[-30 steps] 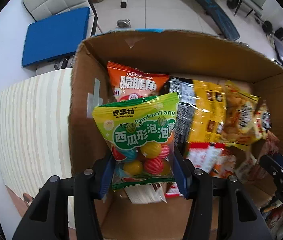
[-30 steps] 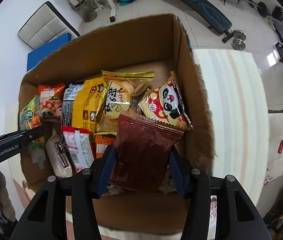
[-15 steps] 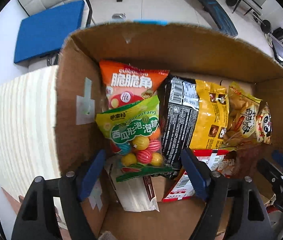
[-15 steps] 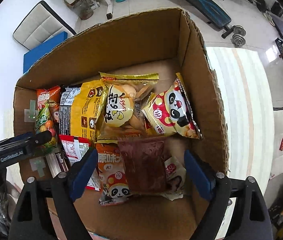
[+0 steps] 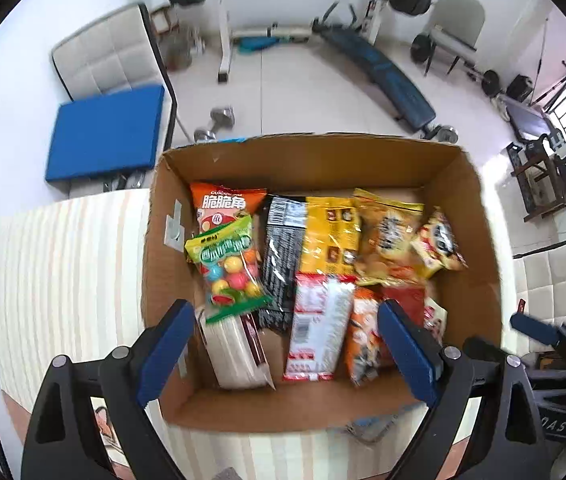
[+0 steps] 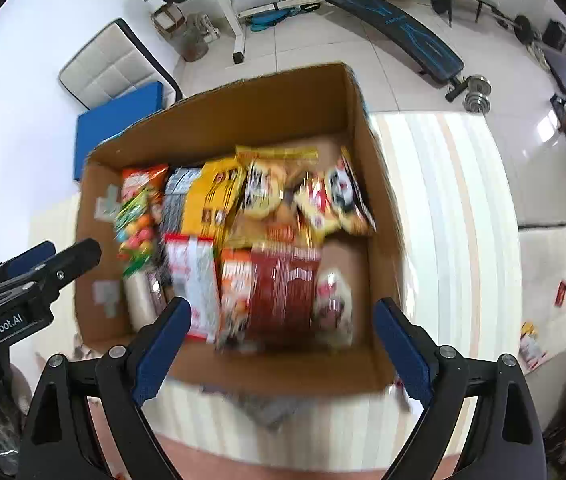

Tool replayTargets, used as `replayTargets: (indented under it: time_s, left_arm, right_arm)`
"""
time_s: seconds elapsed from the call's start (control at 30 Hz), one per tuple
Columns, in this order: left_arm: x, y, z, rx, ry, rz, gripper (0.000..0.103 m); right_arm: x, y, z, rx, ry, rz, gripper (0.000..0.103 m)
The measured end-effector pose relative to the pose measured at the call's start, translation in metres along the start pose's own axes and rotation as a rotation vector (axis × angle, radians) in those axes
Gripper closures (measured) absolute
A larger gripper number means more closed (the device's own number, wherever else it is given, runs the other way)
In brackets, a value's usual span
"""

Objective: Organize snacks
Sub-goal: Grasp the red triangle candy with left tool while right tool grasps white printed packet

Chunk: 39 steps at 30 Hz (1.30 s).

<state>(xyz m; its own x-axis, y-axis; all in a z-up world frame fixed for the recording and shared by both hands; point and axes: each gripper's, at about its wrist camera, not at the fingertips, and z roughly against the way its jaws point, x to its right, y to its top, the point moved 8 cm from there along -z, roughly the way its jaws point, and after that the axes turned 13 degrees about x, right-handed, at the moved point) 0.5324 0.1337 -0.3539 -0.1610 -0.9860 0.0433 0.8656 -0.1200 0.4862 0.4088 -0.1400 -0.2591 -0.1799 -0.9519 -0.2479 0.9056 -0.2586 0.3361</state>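
Observation:
An open cardboard box (image 5: 323,156) on the striped table holds several snack bags. The green candy-ball bag (image 5: 229,268) lies at its left side, over an orange bag (image 5: 225,202). Near the front right lies the dark red packet (image 6: 283,288), blurred. My left gripper (image 5: 285,332) hovers above the box's front left, and its jaws are opening with nothing between them. My right gripper (image 6: 283,316) hovers over the front right, its jaws likewise opening and nothing between them. Each gripper shows at the edge of the other's view.
The striped tablecloth (image 5: 63,280) spreads left and right of the box. Beyond the table are a blue mat (image 5: 107,132), a dumbbell (image 5: 215,124), a weight bench (image 5: 383,76) and chairs. Papers lie on the floor at the right (image 6: 531,344).
Both grippers let go of their bags, opened wide and rose away from the box. The green candy bag and the dark red packet now lie in the box.

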Motion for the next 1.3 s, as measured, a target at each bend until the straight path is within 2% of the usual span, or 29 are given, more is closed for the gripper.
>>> replayTargets:
  time_s: [0.13, 0.2, 0.33, 0.5, 0.63, 0.73, 0.83, 0.93, 1.03, 1.1, 1.17, 1.23, 1.3]
  left_arm:
    - [-0.001, -0.032, 0.025, 0.047, 0.085, -0.002, 0.009]
    - [-0.007, -0.054, 0.031, 0.060, 0.169, -0.017, 0.009]
    - [-0.020, -0.099, 0.028, 0.045, 0.277, -0.054, 0.009]
    - [-0.034, -0.144, 0.005, -0.046, 0.305, -0.049, 0.009]
    - [-0.047, -0.152, -0.002, -0.062, 0.320, -0.030, 0.009]
    - [-0.055, -0.152, -0.003, -0.062, 0.326, -0.018, 0.009]
    - [-0.058, -0.154, -0.005, -0.070, 0.306, -0.003, 0.009]
    - [-0.053, -0.156, -0.005, -0.080, 0.264, 0.013, 0.009]
    - [-0.039, -0.157, -0.013, -0.105, 0.185, 0.031, 0.009]
    - [-0.025, -0.158, -0.022, -0.129, 0.119, 0.047, 0.009]
    - [-0.008, -0.160, -0.034, -0.163, 0.057, 0.058, 0.009]
    - [0.004, -0.160, -0.046, -0.187, 0.028, 0.055, 0.009]
    - [0.016, -0.161, -0.059, -0.210, 0.016, 0.042, 0.009]
  right_arm:
    - [0.016, -0.059, 0.003, -0.060, 0.041, -0.117, 0.008]
    - [0.022, -0.087, -0.009, -0.096, 0.060, -0.199, 0.008]
    - [0.024, -0.134, -0.049, -0.181, 0.060, -0.309, 0.009]
    - [0.013, -0.152, -0.085, -0.179, -0.021, -0.306, 0.011]
    - [0.001, -0.155, -0.102, -0.165, -0.077, -0.283, 0.013]
    - [-0.005, -0.159, -0.109, -0.164, -0.135, -0.226, 0.021]
    - [-0.010, -0.164, -0.110, -0.181, -0.172, -0.105, 0.031]
    - [0.005, -0.171, -0.104, -0.201, -0.186, -0.067, 0.031]
    - [0.034, -0.177, -0.094, -0.214, -0.218, -0.055, 0.031]
    - [0.051, -0.184, -0.088, -0.230, -0.219, -0.069, 0.031]
    - [0.065, -0.188, -0.086, -0.246, -0.190, -0.135, 0.031]
    - [0.076, -0.192, -0.084, -0.241, -0.150, -0.198, 0.031]
    - [0.082, -0.192, -0.082, -0.219, -0.146, -0.229, 0.030]
